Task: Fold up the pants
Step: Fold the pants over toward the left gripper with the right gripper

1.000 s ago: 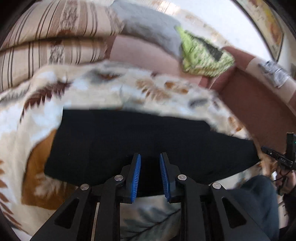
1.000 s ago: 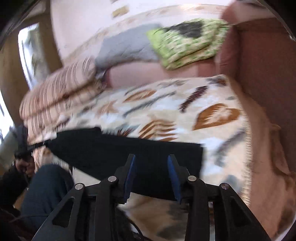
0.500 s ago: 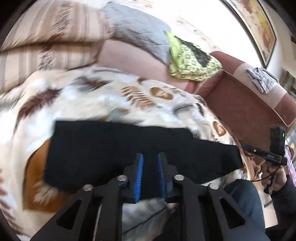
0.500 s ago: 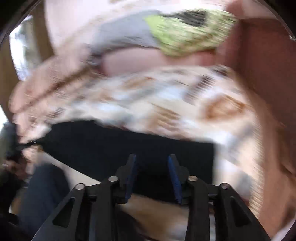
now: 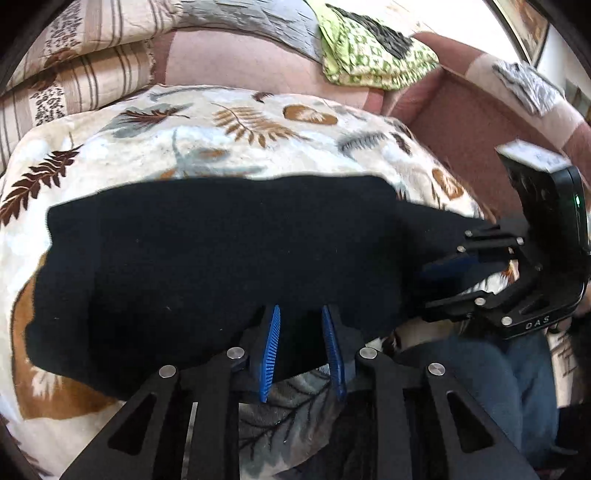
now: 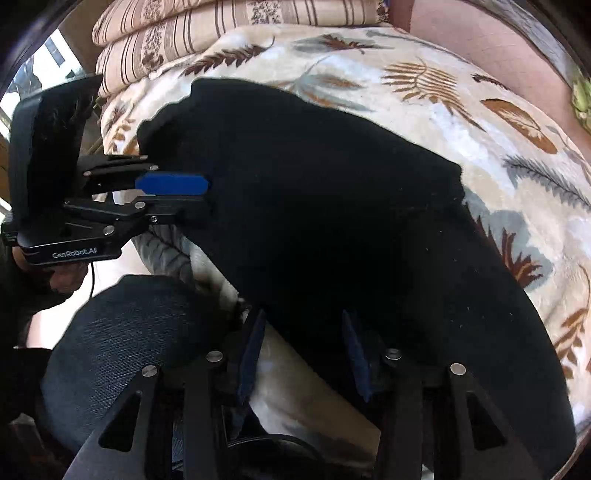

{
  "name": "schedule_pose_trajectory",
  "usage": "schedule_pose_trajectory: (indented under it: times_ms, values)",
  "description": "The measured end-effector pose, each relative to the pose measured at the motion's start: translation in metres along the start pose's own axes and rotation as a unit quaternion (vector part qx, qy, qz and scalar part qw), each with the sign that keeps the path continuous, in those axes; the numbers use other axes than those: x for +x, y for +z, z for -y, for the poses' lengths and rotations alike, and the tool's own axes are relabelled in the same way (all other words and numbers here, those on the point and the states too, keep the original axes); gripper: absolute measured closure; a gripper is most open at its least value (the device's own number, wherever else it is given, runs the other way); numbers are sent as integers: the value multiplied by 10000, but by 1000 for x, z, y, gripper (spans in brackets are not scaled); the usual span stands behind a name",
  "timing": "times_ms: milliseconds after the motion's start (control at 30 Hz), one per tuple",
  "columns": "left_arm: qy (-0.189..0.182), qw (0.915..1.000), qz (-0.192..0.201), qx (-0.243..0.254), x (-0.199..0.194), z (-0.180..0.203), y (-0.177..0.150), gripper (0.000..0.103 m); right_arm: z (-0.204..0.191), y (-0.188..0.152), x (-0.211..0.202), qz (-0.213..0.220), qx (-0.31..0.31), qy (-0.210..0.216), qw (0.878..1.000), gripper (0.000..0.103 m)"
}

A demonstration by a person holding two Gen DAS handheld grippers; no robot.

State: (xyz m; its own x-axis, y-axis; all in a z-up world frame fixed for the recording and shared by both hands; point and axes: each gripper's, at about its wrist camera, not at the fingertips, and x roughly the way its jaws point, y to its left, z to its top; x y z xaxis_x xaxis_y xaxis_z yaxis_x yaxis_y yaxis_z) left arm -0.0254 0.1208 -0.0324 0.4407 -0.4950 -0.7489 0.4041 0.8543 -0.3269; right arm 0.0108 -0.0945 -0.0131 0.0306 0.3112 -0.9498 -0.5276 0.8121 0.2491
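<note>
Black pants [image 5: 221, 254] lie flat across a leaf-print blanket [image 5: 229, 129] on a sofa; they also fill the right wrist view [image 6: 351, 221]. My left gripper [image 5: 301, 317] is open, its blue pads astride the near edge of the pants. My right gripper [image 6: 303, 325] is open at the near edge too, at the pants' right end. The right gripper shows in the left wrist view [image 5: 443, 284], the left gripper in the right wrist view [image 6: 199, 195], each with the fabric edge between its jaws.
Striped cushions [image 5: 74, 62] lie at the back left. A grey quilt [image 5: 251, 18] and a green patterned cloth [image 5: 369, 51] lie on the pink sofa back. The brown armrest [image 5: 480, 118] is on the right. The person's jeans-clad knee [image 6: 129, 332] is at the near edge.
Both grippers have moved in close to the near edge of the pants and towards each other. The right wrist view has swung left, and each gripper now shows in the other's view.
</note>
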Motion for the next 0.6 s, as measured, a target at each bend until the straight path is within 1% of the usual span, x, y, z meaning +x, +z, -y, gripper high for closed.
schedule_pose_trajectory:
  times_ms: [33,67,100,133,167,200,233,267,300,333,367,400,433,467,500,533,567,600]
  values:
    - [1,10000,94,-3,-4,2,4,78,5,-3,-10,196,115,15,9997,59]
    - [-38,9998,200,-7,-10,5,9,78,16,-11,-23,451,357,11,9983,59]
    - [-185,9995,272,38,-14,9,14,78,30,-18,-34,655,638,11,9958,57]
    - [-344,9989,312,89,-16,16,20,74,52,-30,-49,926,1099,-48,9896,48]
    - [-441,9984,306,162,-14,24,26,73,72,-44,-60,1123,1496,-205,9821,41]
    - [-503,9980,207,311,-7,34,29,73,89,-57,-67,1214,1771,-374,9760,40]
    - [-542,9971,-44,530,6,43,30,73,111,-76,-70,1121,2111,-534,9695,39]
    - [-542,9949,-401,756,24,50,28,73,125,-87,-67,959,2265,-531,9678,38]
    - [-458,9901,-882,994,46,55,21,73,136,-101,-63,751,2357,-520,9675,38]
    - [-284,9868,-1014,1232,58,58,15,73,142,-114,-61,735,2315,-470,9689,41]
    - [-246,9856,-866,1433,56,62,13,72,144,-125,-68,1016,2234,-338,9688,44]
    - [-265,9847,-931,1447,55,63,15,72,147,-139,-82,1276,2340,-184,9637,44]
    - [-283,9855,-969,1360,52,62,19,72,151,-151,-94,1486,2520,-226,9560,42]
    - [-290,9868,-938,1287,49,62,24,73,156,-166,-110,1807,2731,-336,9443,42]
    - [-266,9888,-781,1241,42,63,32,73,161,-183,-126,2159,2958,-398,9297,42]
    - [-225,9913,-576,1158,34,65,40,73,162,-198,-135,2378,3133,-402,9185,40]
    - [-220,9933,-427,1049,28,65,44,72,166,-217,-147,2666,3391,-385,9014,36]
    - [-297,9963,-183,784,20,68,55,63,169,-235,-155,2909,3634,-362,8843,33]
